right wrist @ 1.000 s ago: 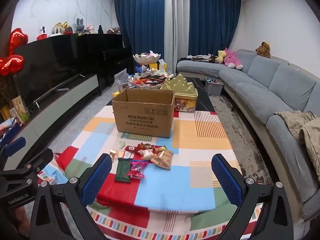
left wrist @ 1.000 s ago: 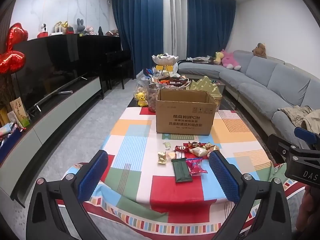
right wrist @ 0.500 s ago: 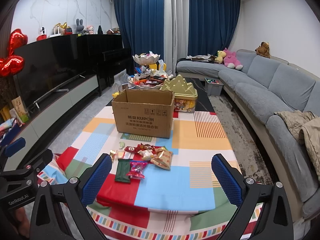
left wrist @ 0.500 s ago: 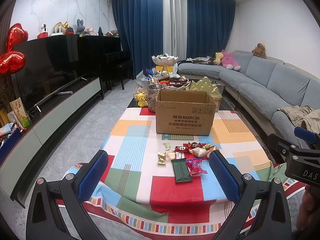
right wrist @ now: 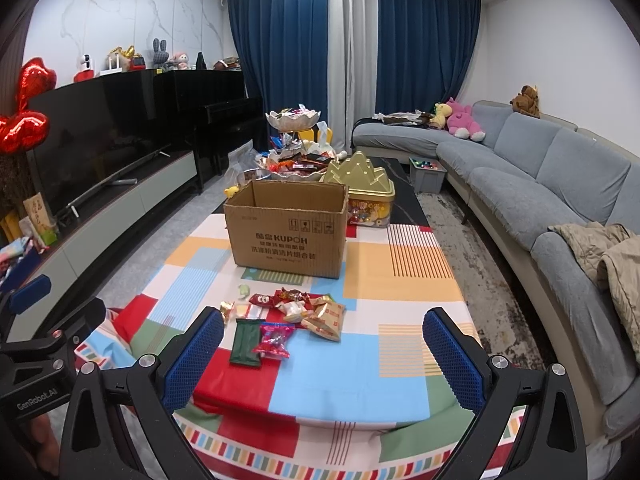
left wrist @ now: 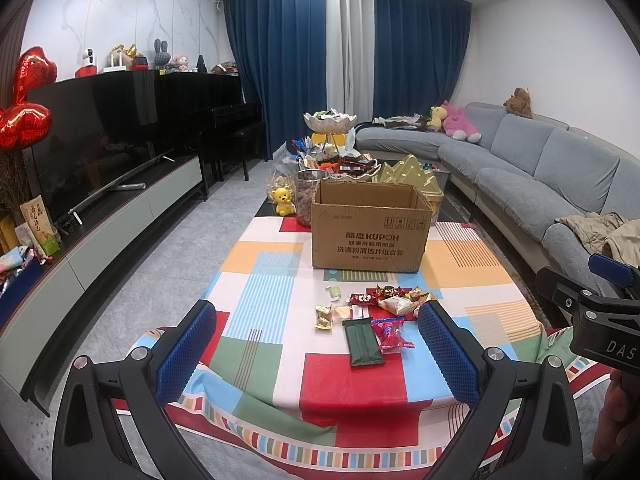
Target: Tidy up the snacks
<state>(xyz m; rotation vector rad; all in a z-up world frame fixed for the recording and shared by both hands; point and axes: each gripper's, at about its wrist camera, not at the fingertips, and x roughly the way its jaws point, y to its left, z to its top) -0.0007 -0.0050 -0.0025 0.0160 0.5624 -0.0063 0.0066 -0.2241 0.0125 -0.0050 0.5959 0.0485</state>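
Observation:
Several small snack packets (left wrist: 376, 308) lie in a loose pile on a table with a colourful checked cloth (left wrist: 260, 280). Among them are a dark green packet (left wrist: 363, 342) and a pink packet (left wrist: 390, 333). An open brown cardboard box (left wrist: 370, 226) stands behind the pile. The pile (right wrist: 296, 316) and the box (right wrist: 286, 230) also show in the right wrist view. My left gripper (left wrist: 316, 354) is open and empty, held off the table's near edge. My right gripper (right wrist: 320, 360) is open and empty, beside it to the right.
A gold tin (right wrist: 362, 190) and tiered bowls of sweets (left wrist: 330, 122) stand behind the box. A grey sofa (left wrist: 540, 176) runs along the right. A TV unit (left wrist: 100, 216) runs along the left. Grey floor lies between it and the table.

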